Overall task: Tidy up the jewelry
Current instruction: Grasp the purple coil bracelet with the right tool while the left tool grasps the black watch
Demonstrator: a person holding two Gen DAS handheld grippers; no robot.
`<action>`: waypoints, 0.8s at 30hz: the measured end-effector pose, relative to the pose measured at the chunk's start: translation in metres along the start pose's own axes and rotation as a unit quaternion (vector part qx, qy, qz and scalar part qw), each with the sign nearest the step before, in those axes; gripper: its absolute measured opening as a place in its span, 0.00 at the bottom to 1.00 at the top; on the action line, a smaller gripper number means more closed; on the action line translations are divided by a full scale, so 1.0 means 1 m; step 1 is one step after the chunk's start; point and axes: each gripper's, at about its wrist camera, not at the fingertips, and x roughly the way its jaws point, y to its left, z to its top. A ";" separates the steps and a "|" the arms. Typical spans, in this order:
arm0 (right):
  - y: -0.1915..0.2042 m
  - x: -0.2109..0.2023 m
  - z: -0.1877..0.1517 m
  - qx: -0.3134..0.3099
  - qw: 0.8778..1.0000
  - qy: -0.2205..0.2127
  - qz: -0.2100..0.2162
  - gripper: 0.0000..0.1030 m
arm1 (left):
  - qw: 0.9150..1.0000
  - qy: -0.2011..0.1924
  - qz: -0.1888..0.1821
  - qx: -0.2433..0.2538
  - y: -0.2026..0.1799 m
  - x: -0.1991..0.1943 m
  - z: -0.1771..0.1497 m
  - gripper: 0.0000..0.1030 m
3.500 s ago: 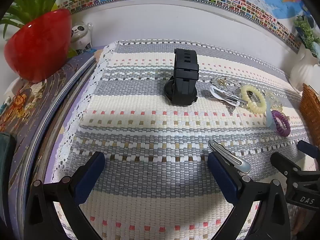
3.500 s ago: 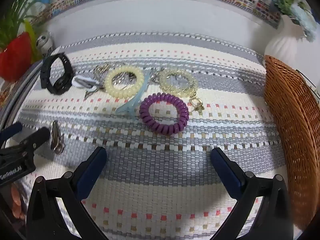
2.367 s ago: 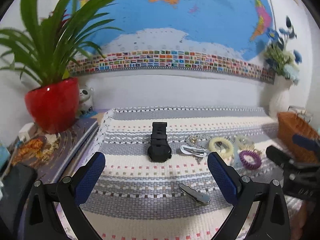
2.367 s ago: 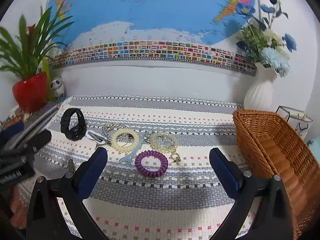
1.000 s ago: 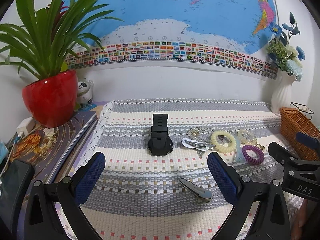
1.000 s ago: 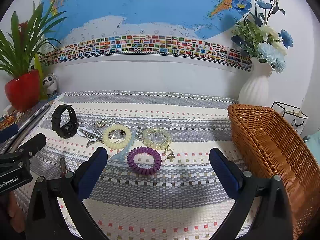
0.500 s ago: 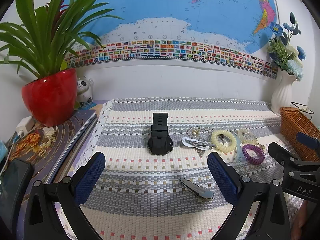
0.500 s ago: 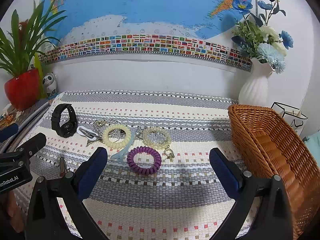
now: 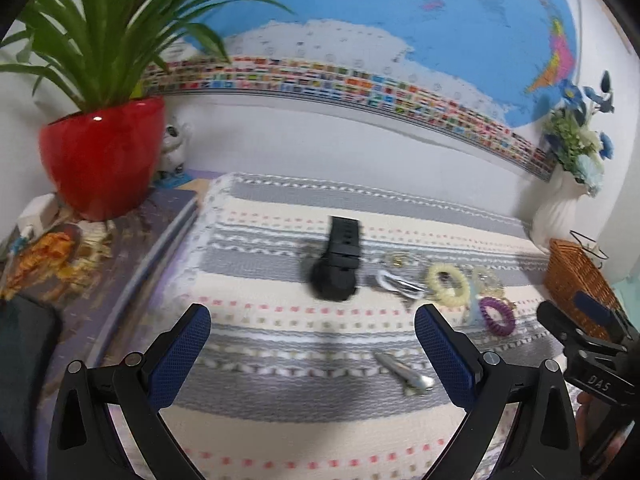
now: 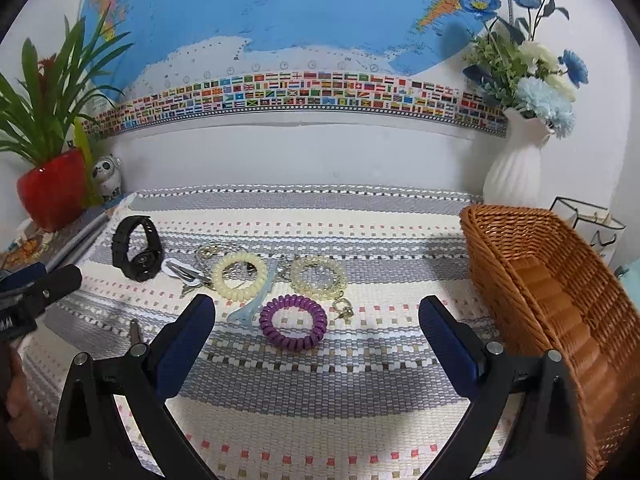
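Note:
On the striped woven mat [image 10: 360,392] lie a black watch [image 10: 138,254], a cream coil hair tie [image 10: 239,276], a clear beaded bracelet [image 10: 318,278], a purple coil hair tie [image 10: 293,322], a pale blue clip [image 10: 250,304] and a silver hair clip [image 9: 404,372]. The brown wicker basket [image 10: 560,304] stands at the right. My left gripper [image 9: 312,356] is open and empty, above the mat in front of the watch [image 9: 338,268]. My right gripper [image 10: 316,344] is open and empty, just in front of the purple tie.
A red plant pot [image 9: 102,160] and a small panda figure [image 9: 172,148] stand at the back left beside a book [image 9: 120,248]. A white vase of flowers [image 10: 520,164] stands behind the basket. A world map covers the wall.
The left wrist view has swung a little to the left and is blurred by motion. The right gripper has barely moved. Both grippers stay open and empty.

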 end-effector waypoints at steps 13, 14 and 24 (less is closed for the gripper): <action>-0.040 0.000 0.018 0.044 0.992 0.079 0.091 0.59 | 0.993 0.093 -0.063 0.022 -0.016 0.046 0.061 0.92; -0.045 0.003 0.020 0.055 0.988 0.093 0.109 0.59 | 0.993 0.095 -0.071 0.024 -0.017 0.051 0.061 0.92; -0.061 0.049 0.007 0.136 0.955 0.211 0.157 0.42 | 0.988 0.126 -0.091 0.019 -0.019 0.094 0.052 0.76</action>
